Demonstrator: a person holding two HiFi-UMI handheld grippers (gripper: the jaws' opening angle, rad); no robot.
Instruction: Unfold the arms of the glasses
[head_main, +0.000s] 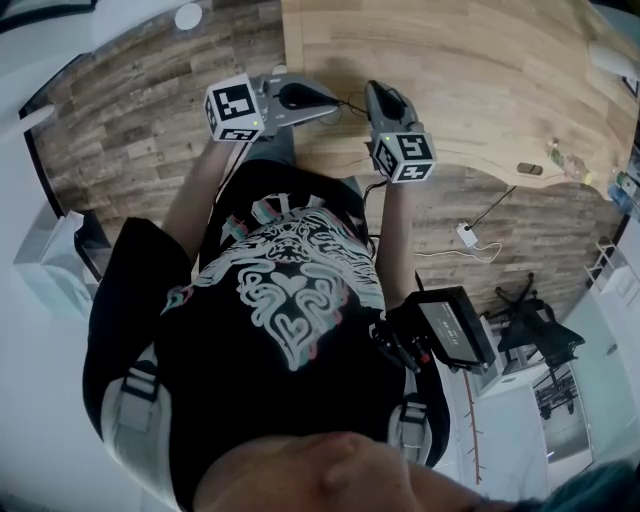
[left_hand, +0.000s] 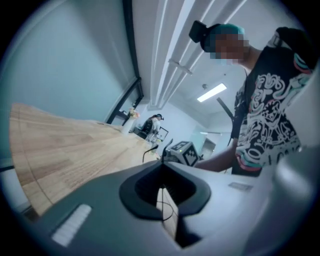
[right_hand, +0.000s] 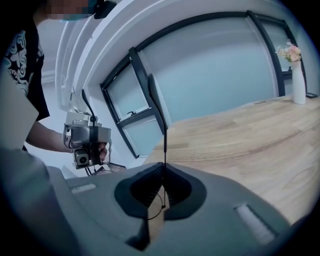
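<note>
glasses (head_main: 352, 103) hang in the air just above the near edge of the bench (head_main: 450, 60), strung between the two tools rather than lying on the wood. the left hand-held gripper (head_main: 333, 100) points across toward the right hand-held gripper (head_main: 377, 88), and their tips sit close together with the thin dark wire of the frame bridging the small gap. in the left gripper view the jaws are pressed together with a fine black wire caught in the seam. in the right gripper view the jaws are likewise pressed together, pinching a slim black rod that rises straight out of the seam, away from the camera, with what looks like a pale lens seen edge-on near its top. whether each one holds an arm or the rim is too fine to tell. so the thing lies right at both tips, neither hand nearer than the other, and in the head view its long axis seems to run from one tip to the other. judged from this, the unfolding turns on one tool steadying the front while the other swings its wire outward about the hinge; a pull along the rod instead of across it would likely bend so slight a frame
</note>
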